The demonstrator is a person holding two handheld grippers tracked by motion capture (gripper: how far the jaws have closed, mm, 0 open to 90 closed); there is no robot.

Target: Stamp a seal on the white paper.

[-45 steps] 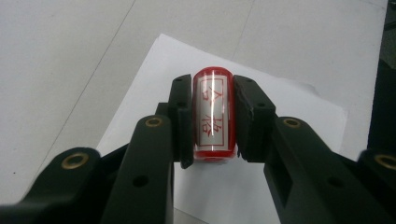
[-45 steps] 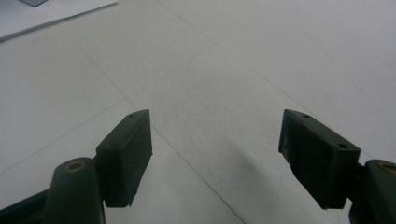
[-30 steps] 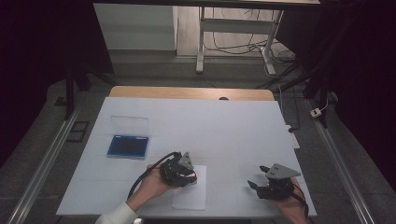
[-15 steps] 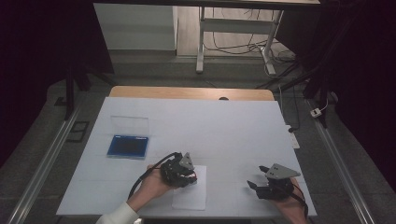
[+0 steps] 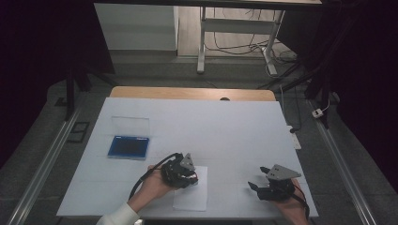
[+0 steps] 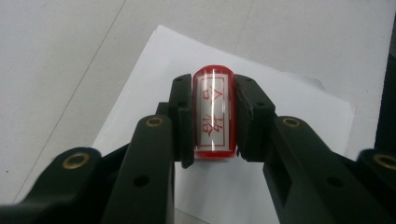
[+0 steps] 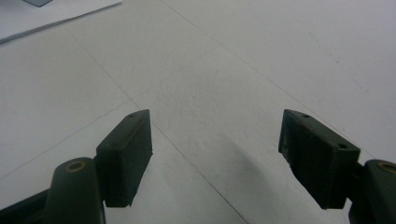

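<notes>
Gripping red stamp (image 6: 213, 114) in left tongs (image 5: 191, 174) above paper sheet (image 5: 191, 199) near table's (image 5: 225, 126) front edge; press squarely, upright. Right tongs (image 5: 256, 186) open, idle.

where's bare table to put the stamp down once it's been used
The white table lies bare between the white paper sheet and the right tool, and across the far half beyond both. The near left is crowded: left tool gripping the red stamp, blue ink pad, clear lid.
</notes>
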